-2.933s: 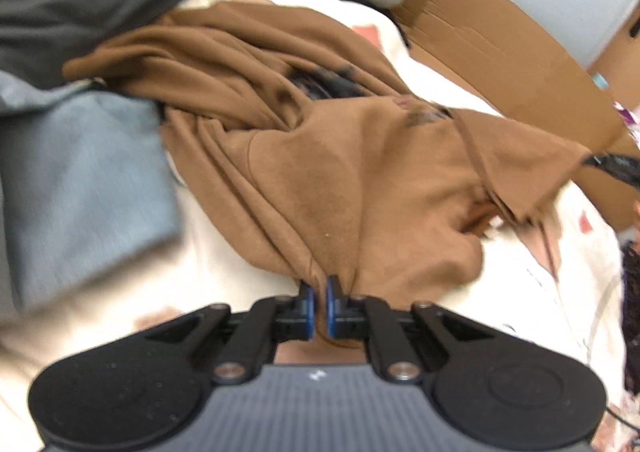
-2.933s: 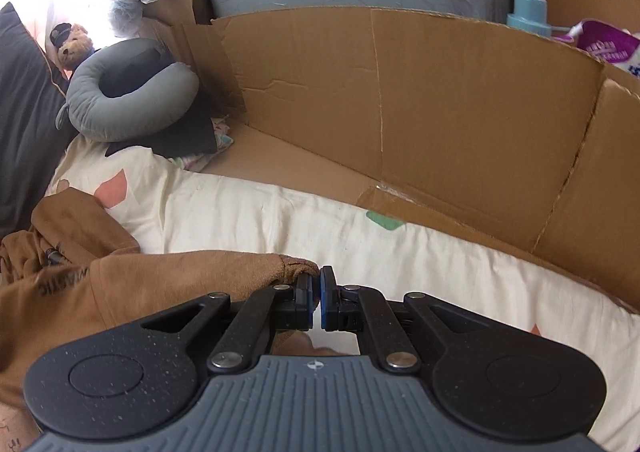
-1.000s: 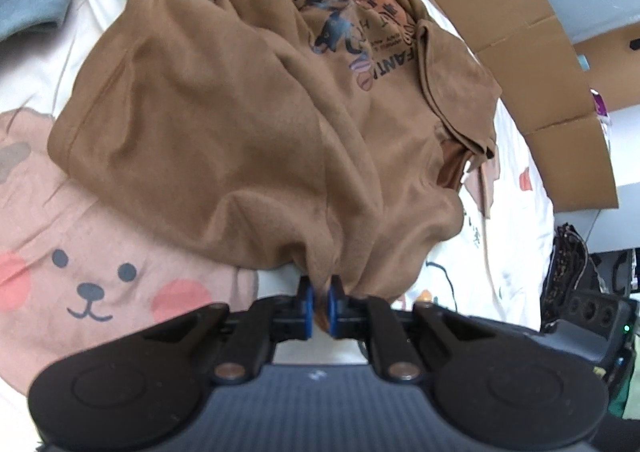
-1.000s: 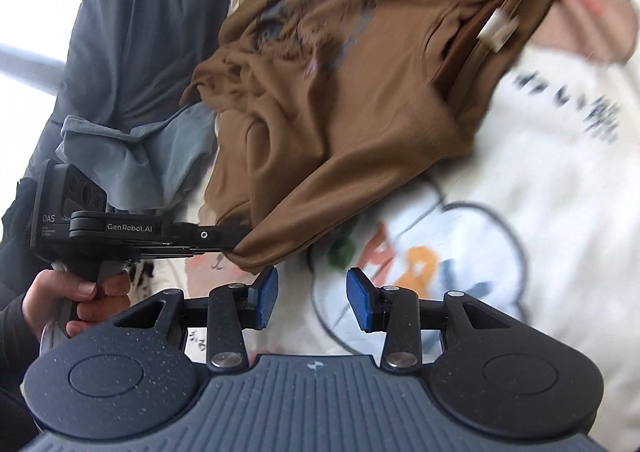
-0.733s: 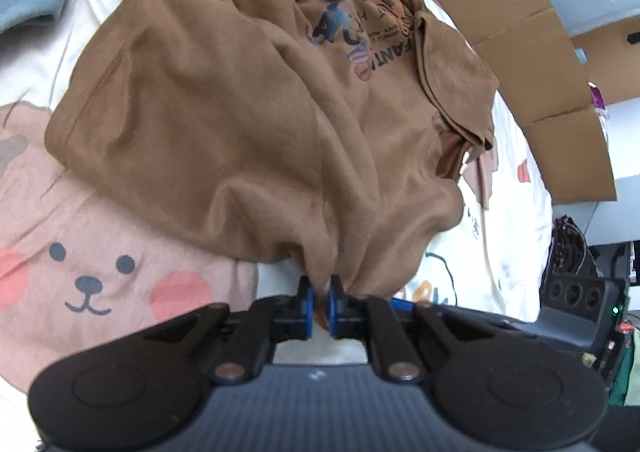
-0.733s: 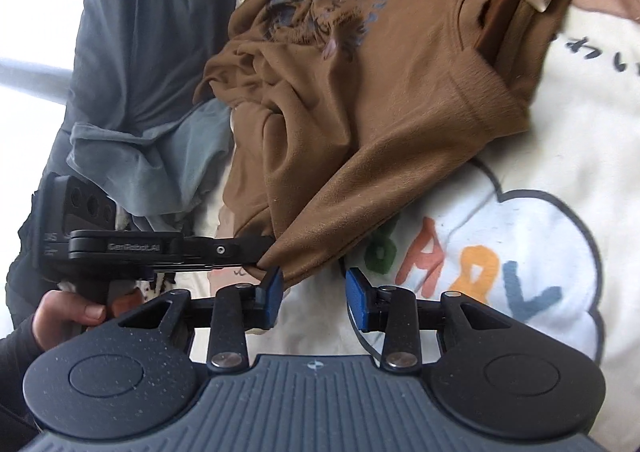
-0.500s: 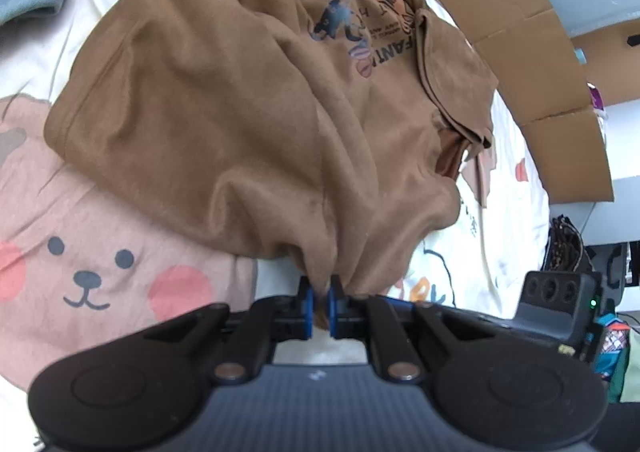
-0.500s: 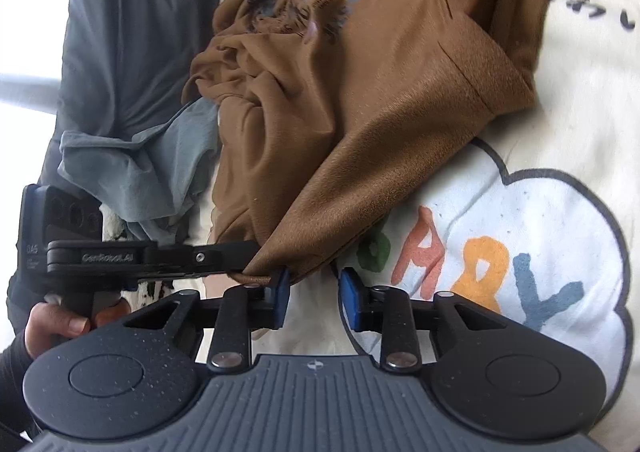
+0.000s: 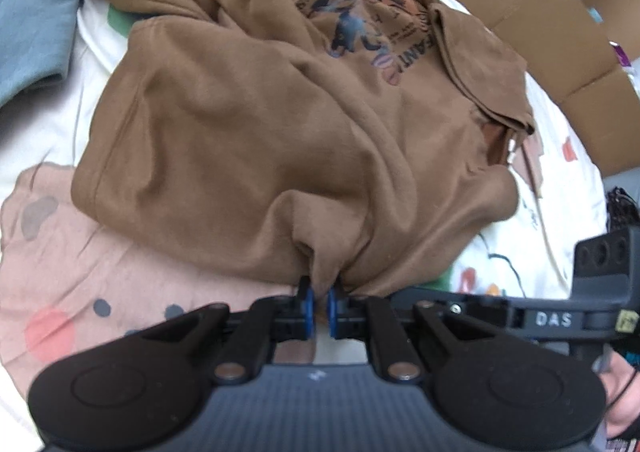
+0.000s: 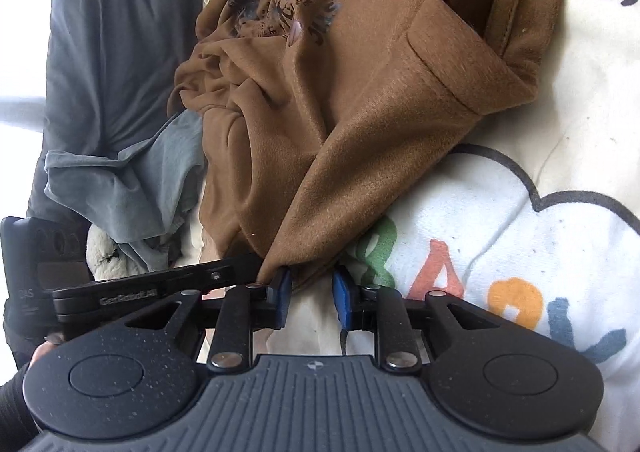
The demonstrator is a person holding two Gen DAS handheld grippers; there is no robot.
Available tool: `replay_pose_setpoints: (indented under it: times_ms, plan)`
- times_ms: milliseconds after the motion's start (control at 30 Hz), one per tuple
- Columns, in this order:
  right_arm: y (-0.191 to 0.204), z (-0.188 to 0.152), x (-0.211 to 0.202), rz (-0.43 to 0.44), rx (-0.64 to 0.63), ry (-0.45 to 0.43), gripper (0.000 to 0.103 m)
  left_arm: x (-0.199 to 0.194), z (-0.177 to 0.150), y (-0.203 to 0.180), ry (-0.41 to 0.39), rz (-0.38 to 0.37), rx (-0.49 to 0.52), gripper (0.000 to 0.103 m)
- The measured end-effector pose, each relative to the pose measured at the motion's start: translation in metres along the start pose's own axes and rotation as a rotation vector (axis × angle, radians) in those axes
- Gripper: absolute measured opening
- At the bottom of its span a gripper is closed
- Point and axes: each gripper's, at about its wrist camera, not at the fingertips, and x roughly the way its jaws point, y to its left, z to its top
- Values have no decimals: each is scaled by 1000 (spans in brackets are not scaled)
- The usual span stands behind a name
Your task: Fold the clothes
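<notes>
Half a second ago the right claw (image 10: 308,294) stood a little off the cloth with its blue pads narrower apart; now the pads are spread wider and the hem of the brown sweatshirt (image 10: 360,99) hangs down between them, its edge touching the left pad while the right pad stands clear of it. The right claw is open, gripping nothing. In the left wrist view the sweatshirt has shifted lower and nearer, and the other tool's black body (lettered DAS) has come further in at the right edge, level with the left claw (image 9: 319,308).

The left claw is closed on a bunched fold of the sweatshirt's hem, the cloth pinched between its blue pads and rising from them in gathered creases. The two claws sit just beside each other on the same stretch of hem; in the right wrist view the left tool's black finger reaches in from the left and meets the cloth right by the right claw's left pad.

The sweatshirt lies crumpled on a bed, on a cream sheet (image 10: 520,236) printed with coloured letters and a pink bear, its printed chest graphic facing up and well beyond the claws. A grey-blue garment (image 10: 132,179) lies beside it to the left, against a dark grey cushion (image 10: 108,51). Brown cardboard (image 9: 532,3) stands along the far side of the bed.
</notes>
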Motion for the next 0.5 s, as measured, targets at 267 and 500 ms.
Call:
replay_pose_setpoints:
  times_ms: [267, 500]
  plan:
    - [-2, 4, 10, 12, 21, -3, 28, 5, -1, 8, -3, -15, -33, 8]
    - [1, 2, -6, 15, 5, 16, 3, -13, -4, -1, 1, -24, 20, 36]
